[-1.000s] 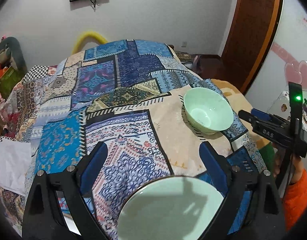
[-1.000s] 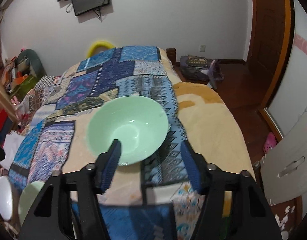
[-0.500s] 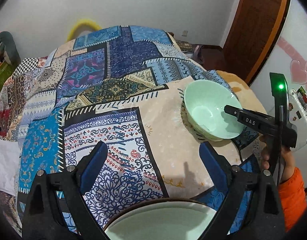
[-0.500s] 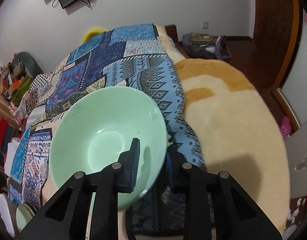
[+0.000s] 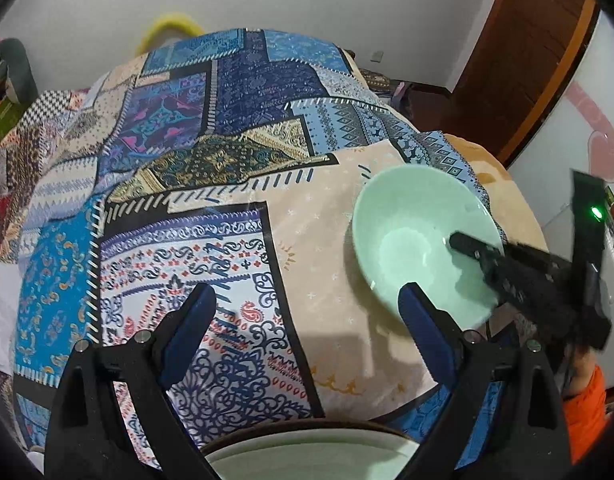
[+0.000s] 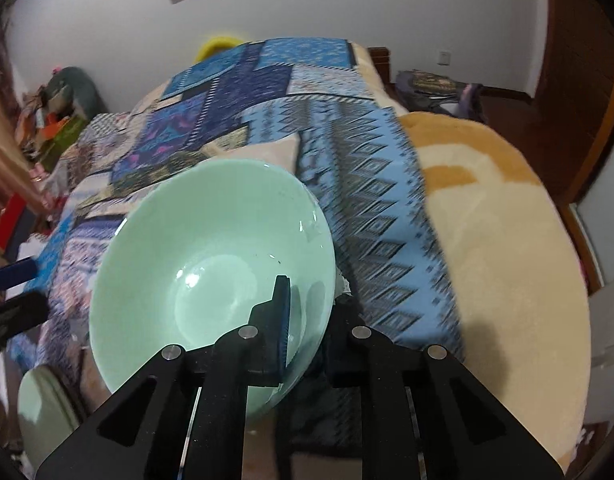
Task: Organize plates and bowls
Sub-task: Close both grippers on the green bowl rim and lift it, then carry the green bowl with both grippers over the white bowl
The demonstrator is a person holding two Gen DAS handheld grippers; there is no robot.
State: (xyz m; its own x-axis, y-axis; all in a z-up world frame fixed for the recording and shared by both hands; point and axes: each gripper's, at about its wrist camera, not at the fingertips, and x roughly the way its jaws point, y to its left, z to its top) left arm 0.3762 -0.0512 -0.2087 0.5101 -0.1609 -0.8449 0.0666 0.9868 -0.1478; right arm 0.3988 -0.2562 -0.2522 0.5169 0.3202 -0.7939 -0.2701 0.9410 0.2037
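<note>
One bed (image 5: 235, 208) under a patchwork cover carries a pale green bowl (image 6: 211, 272) near its right edge. The right gripper (image 6: 307, 312) has its fingers clenched on the bowl's near rim, having just closed. The left gripper (image 5: 307, 312) hangs released above a green plate (image 5: 307, 456) at the near edge.

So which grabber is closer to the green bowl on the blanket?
Right. The right gripper is clamped on the green bowl's rim, one finger inside. The left gripper is open, beside the bowl, not touching.
</note>
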